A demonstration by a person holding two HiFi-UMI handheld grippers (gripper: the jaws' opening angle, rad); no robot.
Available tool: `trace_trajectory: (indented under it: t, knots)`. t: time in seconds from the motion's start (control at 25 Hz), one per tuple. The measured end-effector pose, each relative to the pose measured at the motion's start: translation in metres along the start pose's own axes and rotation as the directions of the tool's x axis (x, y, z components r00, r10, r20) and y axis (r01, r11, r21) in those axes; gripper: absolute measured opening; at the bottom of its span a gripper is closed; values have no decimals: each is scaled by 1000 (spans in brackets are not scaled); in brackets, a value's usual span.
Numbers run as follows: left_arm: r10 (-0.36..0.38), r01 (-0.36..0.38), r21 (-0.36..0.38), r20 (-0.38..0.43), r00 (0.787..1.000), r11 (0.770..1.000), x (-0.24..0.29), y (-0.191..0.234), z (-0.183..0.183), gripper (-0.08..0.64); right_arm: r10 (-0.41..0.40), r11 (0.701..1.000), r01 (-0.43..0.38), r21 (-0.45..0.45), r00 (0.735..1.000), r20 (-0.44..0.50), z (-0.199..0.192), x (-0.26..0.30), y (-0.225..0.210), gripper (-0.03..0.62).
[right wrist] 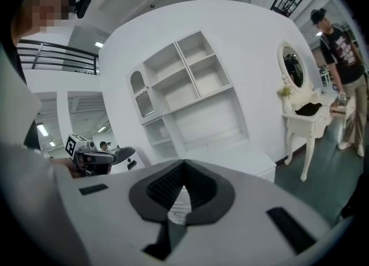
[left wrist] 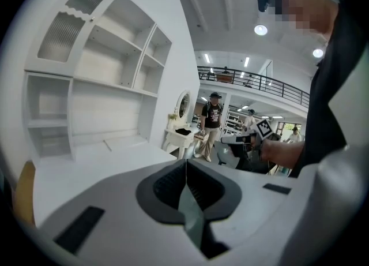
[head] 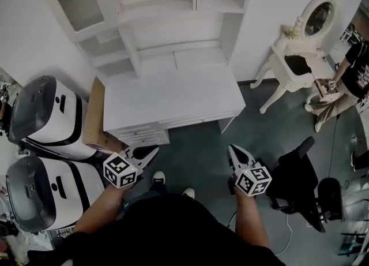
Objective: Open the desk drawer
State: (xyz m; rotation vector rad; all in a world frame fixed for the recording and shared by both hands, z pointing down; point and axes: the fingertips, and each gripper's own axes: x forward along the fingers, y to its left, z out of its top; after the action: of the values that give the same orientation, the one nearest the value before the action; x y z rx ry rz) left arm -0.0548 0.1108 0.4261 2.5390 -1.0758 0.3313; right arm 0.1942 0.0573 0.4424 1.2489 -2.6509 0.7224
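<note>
**Ana:** White-painted wooden desk (head: 173, 94) with a shelved hutch on top. Where is its drawer?

**Ben:** In the white drawer stack (head: 141, 134) under the desktop's left end. It is just past the fingertips of the left gripper (head: 151, 154) and apart from them. It lies well off to the left of the right gripper (head: 234, 154), whose fingertips point at the knee space.

**Ana:** And the fingers?

**Ben:** Both pairs are clenched tight on nothing.

**Ana:** What could go wrong?

**Ben:** I'd say clenched fingers can't hook a drawer front. I can't make out any handle, so they may only knock or skid on the paint. The person's pale shoes (head: 158, 177) also stand just behind the left fingertips, where a drawer would slide out.

**Ana:** Pose?

**Ben:** Both forearms reach forward, with the grippers tipped slightly downward and the marker cubes on top.
</note>
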Motion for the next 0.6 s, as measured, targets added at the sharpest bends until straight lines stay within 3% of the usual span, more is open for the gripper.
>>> trace_trajectory:
  t: [0.28, 0.6]
  knots:
    - [-49, 49, -37, 6, 999, 998, 20, 43, 6, 12, -127, 992, 127, -20, 992, 13, 10, 31, -8, 0]
    - [-228, 228, 22, 25, 973, 974, 65, 99, 52, 12, -265, 964, 265, -35, 964, 7, 37, 56, -18, 0]
